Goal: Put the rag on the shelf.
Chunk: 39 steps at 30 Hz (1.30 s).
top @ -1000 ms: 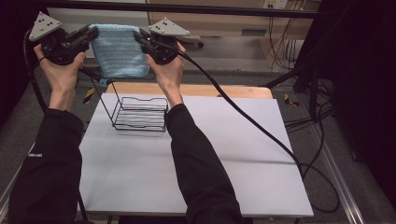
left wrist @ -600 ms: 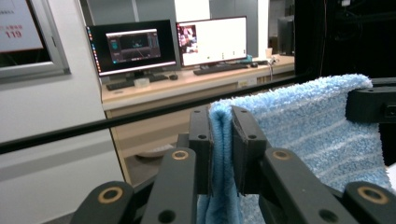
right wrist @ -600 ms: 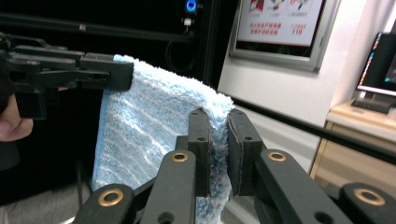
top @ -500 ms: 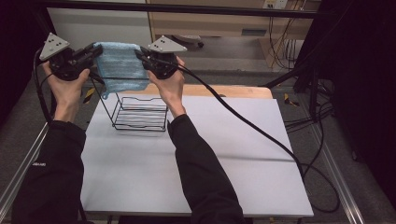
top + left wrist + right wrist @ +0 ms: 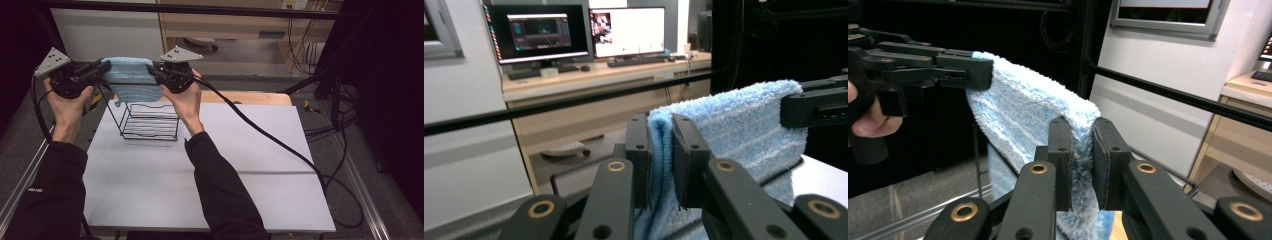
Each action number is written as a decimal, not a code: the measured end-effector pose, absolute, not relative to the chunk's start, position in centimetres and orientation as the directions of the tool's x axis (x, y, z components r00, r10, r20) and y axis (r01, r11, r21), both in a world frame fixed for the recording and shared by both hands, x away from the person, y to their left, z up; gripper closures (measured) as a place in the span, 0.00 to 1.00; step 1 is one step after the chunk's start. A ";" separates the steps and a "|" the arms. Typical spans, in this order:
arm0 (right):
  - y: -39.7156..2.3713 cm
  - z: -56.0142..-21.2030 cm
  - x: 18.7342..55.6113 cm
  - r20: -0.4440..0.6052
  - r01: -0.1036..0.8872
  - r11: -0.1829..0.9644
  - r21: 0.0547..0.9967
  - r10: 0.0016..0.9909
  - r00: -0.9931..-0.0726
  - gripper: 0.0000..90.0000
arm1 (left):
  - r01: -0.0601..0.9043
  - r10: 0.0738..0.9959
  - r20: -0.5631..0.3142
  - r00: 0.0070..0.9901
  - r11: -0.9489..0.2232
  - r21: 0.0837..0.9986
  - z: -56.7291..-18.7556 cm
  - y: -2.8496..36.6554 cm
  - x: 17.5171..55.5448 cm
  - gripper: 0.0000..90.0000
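A light blue terry towel (image 5: 131, 79) hangs stretched between the two grippers, above the far left part of the table and over the wire basket. Its upper edge runs roughly level from one gripper to the other, and the cloth drops from there in a folded sheet; its lower edge dips to about the level of the basket's top rim, with a small tab hanging at the lower left corner. Whether the cloth touches the rim I cannot tell.

The left gripper (image 5: 104, 70) is clamped on the towel's left top corner. In the left gripper view its two black jaws pinch a doubled fold of the pile between them (image 5: 662, 150), and the other gripper grips the far corner at the right edge of that view. The right gripper (image 5: 151, 73) is clamped on the opposite top corner; the right gripper view shows the fluffy edge squeezed between its pads (image 5: 1082, 150).

The wire basket (image 5: 150, 122) is black, open-topped, and stands upright near the table's far left corner. Nothing lies on its wire floor.

The table (image 5: 260, 170) is white, with a wooden strip along its far edge. Black cables trail from the right gripper across the table toward its right edge.
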State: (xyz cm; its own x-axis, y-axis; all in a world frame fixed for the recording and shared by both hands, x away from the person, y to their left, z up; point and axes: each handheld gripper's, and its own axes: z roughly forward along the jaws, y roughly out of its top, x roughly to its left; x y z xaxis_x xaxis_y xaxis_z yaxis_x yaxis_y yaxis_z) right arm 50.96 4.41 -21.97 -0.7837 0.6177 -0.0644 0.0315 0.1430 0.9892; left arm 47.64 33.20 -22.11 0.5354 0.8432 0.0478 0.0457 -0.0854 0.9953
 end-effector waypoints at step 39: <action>4.8 -23.0 48.8 -0.048 0.109 0.262 0.959 0.531 -0.846 0.89 | 0.228 0.852 -0.017 0.523 -0.121 0.966 -18.7 33.9 45.1 0.82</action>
